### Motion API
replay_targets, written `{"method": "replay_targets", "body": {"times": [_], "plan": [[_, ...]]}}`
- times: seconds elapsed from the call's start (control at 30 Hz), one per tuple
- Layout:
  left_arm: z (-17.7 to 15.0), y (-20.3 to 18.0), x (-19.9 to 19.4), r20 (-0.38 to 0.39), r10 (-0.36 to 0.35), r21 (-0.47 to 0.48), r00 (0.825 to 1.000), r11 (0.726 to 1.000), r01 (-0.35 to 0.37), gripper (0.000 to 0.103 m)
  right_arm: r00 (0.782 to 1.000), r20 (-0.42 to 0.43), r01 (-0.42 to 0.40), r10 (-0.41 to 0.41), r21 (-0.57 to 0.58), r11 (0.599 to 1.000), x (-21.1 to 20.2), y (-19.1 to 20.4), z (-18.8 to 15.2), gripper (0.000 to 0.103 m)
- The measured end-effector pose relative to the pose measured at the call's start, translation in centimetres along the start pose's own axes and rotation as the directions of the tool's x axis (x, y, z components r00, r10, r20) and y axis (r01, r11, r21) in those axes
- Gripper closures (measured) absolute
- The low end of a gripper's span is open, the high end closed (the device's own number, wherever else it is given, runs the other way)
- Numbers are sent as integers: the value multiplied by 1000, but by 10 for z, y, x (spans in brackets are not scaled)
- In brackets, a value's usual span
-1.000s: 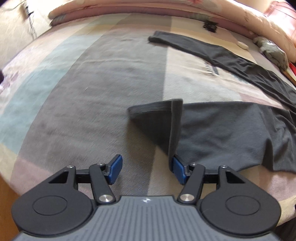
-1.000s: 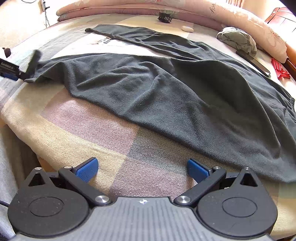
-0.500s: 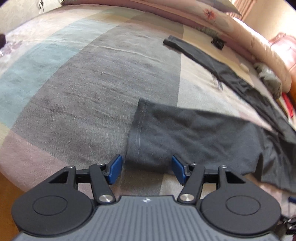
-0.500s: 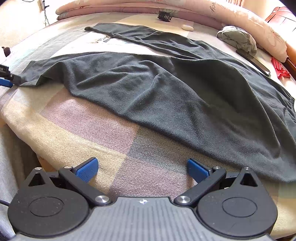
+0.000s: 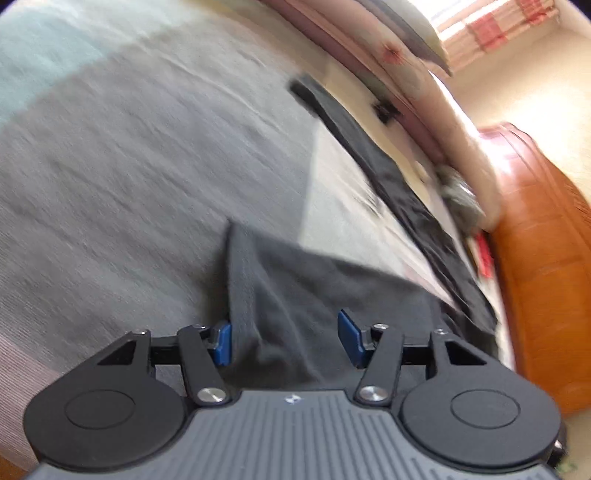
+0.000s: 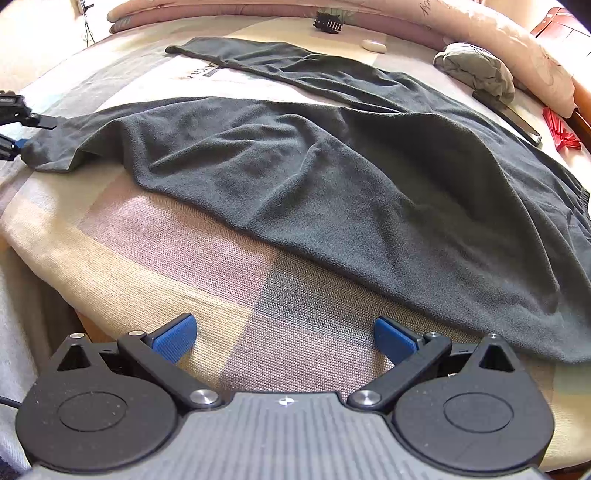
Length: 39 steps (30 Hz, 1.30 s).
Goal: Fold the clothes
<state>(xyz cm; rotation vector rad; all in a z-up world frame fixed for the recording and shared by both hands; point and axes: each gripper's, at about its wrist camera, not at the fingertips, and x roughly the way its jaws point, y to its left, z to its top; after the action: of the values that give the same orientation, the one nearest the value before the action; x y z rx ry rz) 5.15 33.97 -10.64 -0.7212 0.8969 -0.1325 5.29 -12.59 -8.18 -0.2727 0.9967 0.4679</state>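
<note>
1 dark trousers (image 6: 332,184); left tongs (image 5: 284,341) closing around cuff, right tongs (image 6: 284,339) open.

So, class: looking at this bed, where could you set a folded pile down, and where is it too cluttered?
Free: the checked bedspread at the near edge, between the dark trousers and the right hand-held gripper; also the strip between the two trouser legs. Crowded: the far right, with a grey bundle, red item and hair clip.
</note>
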Motion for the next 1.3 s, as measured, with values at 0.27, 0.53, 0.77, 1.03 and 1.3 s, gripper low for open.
{"method": "replay_targets", "body": {"times": [0.27, 0.53, 0.77, 1.03, 1.3], "plan": [[16, -12, 19, 54, 116, 84, 992, 989, -120, 96, 1000, -1, -19, 19, 17, 1000, 0, -4, 2, 0], [28, -29, -1, 118, 246, 180, 962, 947, -264, 99, 992, 34, -122, 118, 142, 982, -9, -27, 5, 0], [45, -36, -7, 128, 291, 217, 948, 925, -313, 99, 977, 126, -206, 174, 317, 926, -30, -74, -9, 0], [49, -16, -1, 97, 375, 168, 922, 907, -387, 99, 983, 181, -120, 28, 520, 846, -52, -154, -50, 0], [47, -13, -18, 102, 419, 139, 902, 892, -430, 93, 976, 208, -103, -56, 678, 728, -48, -224, -80, 0]]}}
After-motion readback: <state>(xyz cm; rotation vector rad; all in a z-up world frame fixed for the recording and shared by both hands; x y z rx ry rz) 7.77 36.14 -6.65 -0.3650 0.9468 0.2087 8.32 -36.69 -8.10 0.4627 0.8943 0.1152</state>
